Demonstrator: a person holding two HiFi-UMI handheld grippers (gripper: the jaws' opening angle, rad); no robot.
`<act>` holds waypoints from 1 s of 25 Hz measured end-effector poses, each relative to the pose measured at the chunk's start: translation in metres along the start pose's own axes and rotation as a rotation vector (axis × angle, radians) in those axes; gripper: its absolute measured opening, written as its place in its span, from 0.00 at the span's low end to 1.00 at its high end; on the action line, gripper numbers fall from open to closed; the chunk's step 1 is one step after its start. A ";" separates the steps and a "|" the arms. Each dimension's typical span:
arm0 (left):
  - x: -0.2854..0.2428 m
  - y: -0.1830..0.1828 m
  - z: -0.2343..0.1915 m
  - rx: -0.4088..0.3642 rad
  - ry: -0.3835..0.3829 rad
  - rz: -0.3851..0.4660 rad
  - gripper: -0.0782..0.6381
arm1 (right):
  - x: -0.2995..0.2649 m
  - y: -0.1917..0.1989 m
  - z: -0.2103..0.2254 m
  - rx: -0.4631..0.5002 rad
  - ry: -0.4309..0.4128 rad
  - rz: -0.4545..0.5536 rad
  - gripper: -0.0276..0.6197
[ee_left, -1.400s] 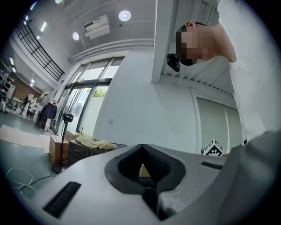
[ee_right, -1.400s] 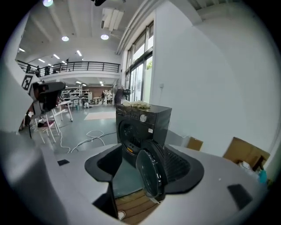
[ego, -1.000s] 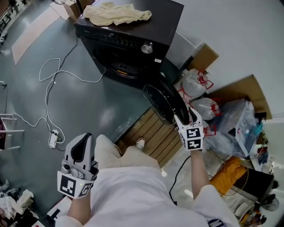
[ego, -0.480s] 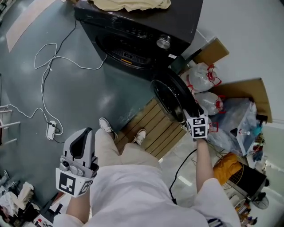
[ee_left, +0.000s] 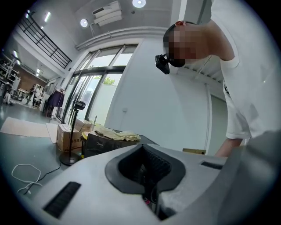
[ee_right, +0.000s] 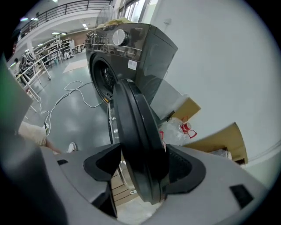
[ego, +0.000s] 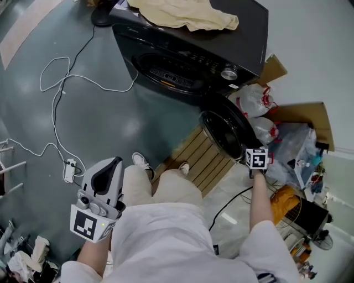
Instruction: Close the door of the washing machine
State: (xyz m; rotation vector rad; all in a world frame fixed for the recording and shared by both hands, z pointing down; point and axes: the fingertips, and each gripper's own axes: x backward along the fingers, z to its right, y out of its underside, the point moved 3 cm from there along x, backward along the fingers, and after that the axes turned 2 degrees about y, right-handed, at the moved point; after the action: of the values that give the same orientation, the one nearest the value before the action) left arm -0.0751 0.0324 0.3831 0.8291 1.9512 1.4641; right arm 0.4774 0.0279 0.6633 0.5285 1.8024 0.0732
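Observation:
The black front-loading washing machine [ego: 182, 50] stands at the top of the head view, with its drum opening [ego: 168, 74] uncovered. Its round door [ego: 225, 131] hangs open to the right, edge-on to me. My right gripper [ego: 246, 150] is shut on the door's outer rim. In the right gripper view the dark door rim [ee_right: 136, 127] runs between the jaws of the right gripper [ee_right: 142, 169], which press it from both sides. My left gripper [ego: 109, 168] hangs low beside the person's leg, far from the machine. The left gripper [ee_left: 147, 176] is shut and holds nothing.
A beige cloth [ego: 188, 14] lies on the machine's top. A wooden slat mat [ego: 203, 160] lies under the door. Tied plastic bags [ego: 255, 105] and cardboard [ego: 310, 116] crowd the right wall. A white cable and power strip [ego: 67, 166] trail over the grey floor at left.
The right gripper has kept hold of the door rim, and the door has swung slightly nearer the machine's front. The person has stepped forward. The left gripper has barely moved.

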 end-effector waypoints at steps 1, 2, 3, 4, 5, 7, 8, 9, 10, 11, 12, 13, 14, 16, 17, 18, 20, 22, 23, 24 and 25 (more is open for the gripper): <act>0.001 -0.004 -0.009 -0.002 0.010 -0.006 0.12 | 0.001 -0.001 -0.001 -0.013 0.002 -0.022 0.49; 0.001 -0.007 -0.018 -0.002 0.018 -0.012 0.12 | 0.001 -0.002 -0.003 -0.028 0.005 -0.041 0.50; 0.001 -0.009 -0.025 0.001 0.025 -0.018 0.12 | 0.002 -0.003 -0.005 -0.042 0.008 -0.060 0.50; 0.001 -0.010 -0.030 0.006 0.032 -0.023 0.12 | 0.003 -0.002 -0.008 -0.055 0.008 -0.079 0.50; -0.001 -0.011 -0.033 0.013 0.038 -0.027 0.12 | 0.004 -0.002 -0.012 -0.066 0.006 -0.096 0.50; -0.008 -0.011 -0.037 0.031 0.047 -0.035 0.12 | 0.007 -0.002 -0.019 -0.086 0.003 -0.111 0.50; -0.014 -0.011 -0.038 0.041 0.051 -0.040 0.12 | 0.009 -0.002 -0.023 -0.097 0.004 -0.107 0.50; -0.019 -0.011 -0.038 0.051 0.054 -0.043 0.12 | 0.010 -0.001 -0.026 -0.108 0.006 -0.097 0.50; -0.026 -0.012 -0.037 0.059 0.057 -0.044 0.12 | 0.011 -0.001 -0.029 -0.118 0.008 -0.086 0.50; -0.031 -0.012 -0.036 0.067 0.060 -0.042 0.12 | 0.012 -0.002 -0.033 -0.124 0.011 -0.076 0.50; -0.037 -0.011 -0.034 0.075 0.061 -0.040 0.12 | 0.013 -0.001 -0.036 -0.129 0.014 -0.069 0.50; -0.042 -0.011 -0.031 0.082 0.062 -0.037 0.12 | 0.013 0.000 -0.040 -0.133 0.016 -0.065 0.50; -0.047 -0.012 -0.029 0.089 0.061 -0.034 0.12 | 0.014 0.001 -0.043 -0.136 0.018 -0.063 0.50; -0.055 -0.015 -0.024 0.099 0.060 -0.028 0.12 | 0.016 0.004 -0.049 -0.145 0.014 -0.062 0.50; -0.059 -0.018 -0.022 0.103 0.060 -0.023 0.12 | 0.017 0.005 -0.052 -0.152 0.008 -0.062 0.50; -0.063 -0.022 -0.020 0.105 0.060 -0.017 0.12 | 0.018 0.005 -0.054 -0.156 0.002 -0.062 0.50; -0.069 -0.030 -0.017 0.103 0.067 -0.005 0.12 | 0.020 0.005 -0.058 -0.150 -0.009 -0.069 0.50; -0.073 -0.035 -0.013 0.102 0.079 -0.004 0.12 | 0.022 0.006 -0.064 -0.131 -0.018 -0.082 0.49; -0.074 -0.036 -0.013 0.104 0.085 -0.008 0.12 | 0.023 0.007 -0.066 -0.125 -0.020 -0.086 0.48; -0.075 -0.037 -0.013 0.107 0.089 -0.010 0.12 | 0.024 0.006 -0.069 -0.124 -0.023 -0.088 0.48; -0.075 -0.037 -0.014 0.111 0.092 -0.011 0.12 | 0.024 0.005 -0.072 -0.126 -0.027 -0.089 0.48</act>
State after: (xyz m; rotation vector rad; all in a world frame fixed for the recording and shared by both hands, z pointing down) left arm -0.0417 -0.0405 0.3554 0.8099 2.1188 1.4209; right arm 0.4074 0.0575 0.6649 0.3583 1.7796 0.1171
